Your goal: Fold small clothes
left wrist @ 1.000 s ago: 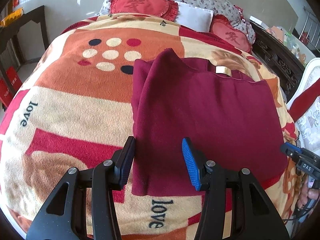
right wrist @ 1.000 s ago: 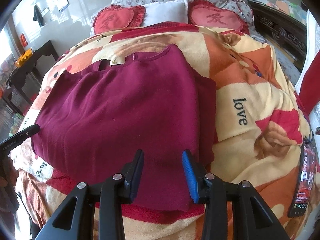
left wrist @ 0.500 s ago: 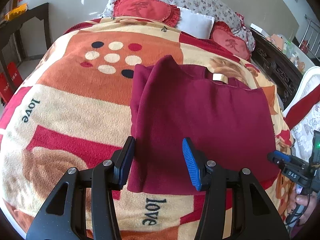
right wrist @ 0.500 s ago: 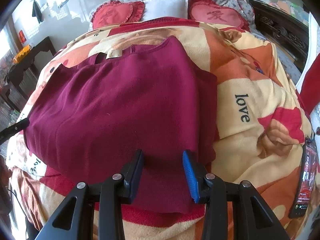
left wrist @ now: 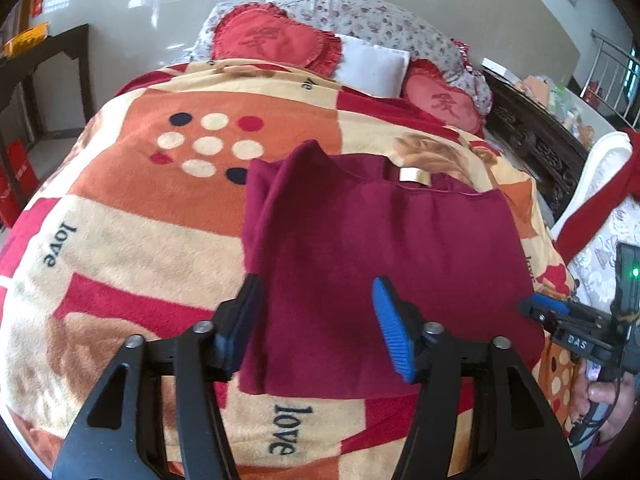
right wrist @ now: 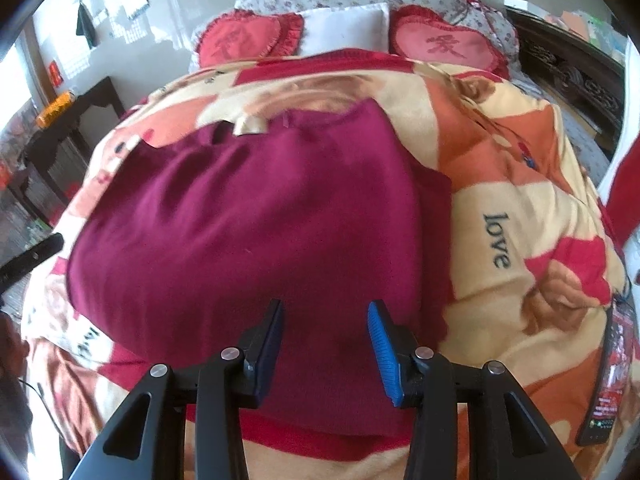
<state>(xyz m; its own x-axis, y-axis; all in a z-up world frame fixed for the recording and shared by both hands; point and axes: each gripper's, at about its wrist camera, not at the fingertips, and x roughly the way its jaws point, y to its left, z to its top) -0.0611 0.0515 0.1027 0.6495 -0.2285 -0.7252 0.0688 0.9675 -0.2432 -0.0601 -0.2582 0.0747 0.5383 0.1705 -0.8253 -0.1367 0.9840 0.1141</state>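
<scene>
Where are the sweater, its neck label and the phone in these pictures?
sweater (left wrist: pixel 384 240), left wrist view, middle of the folded body
neck label (left wrist: pixel 415 176), left wrist view, centre of the pale tag
phone (right wrist: pixel 608 384), right wrist view, middle of its screen

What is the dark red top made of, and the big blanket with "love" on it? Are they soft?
The dark red folded top looks like a soft, matte knit, maybe wool or fleece: no shine, gentle rounded folds. The orange, cream and red patterned blanket looks like plush fleece: its surface is fuzzy with a short pile. Both seem soft, though pictures cannot confirm the fibre.
</scene>
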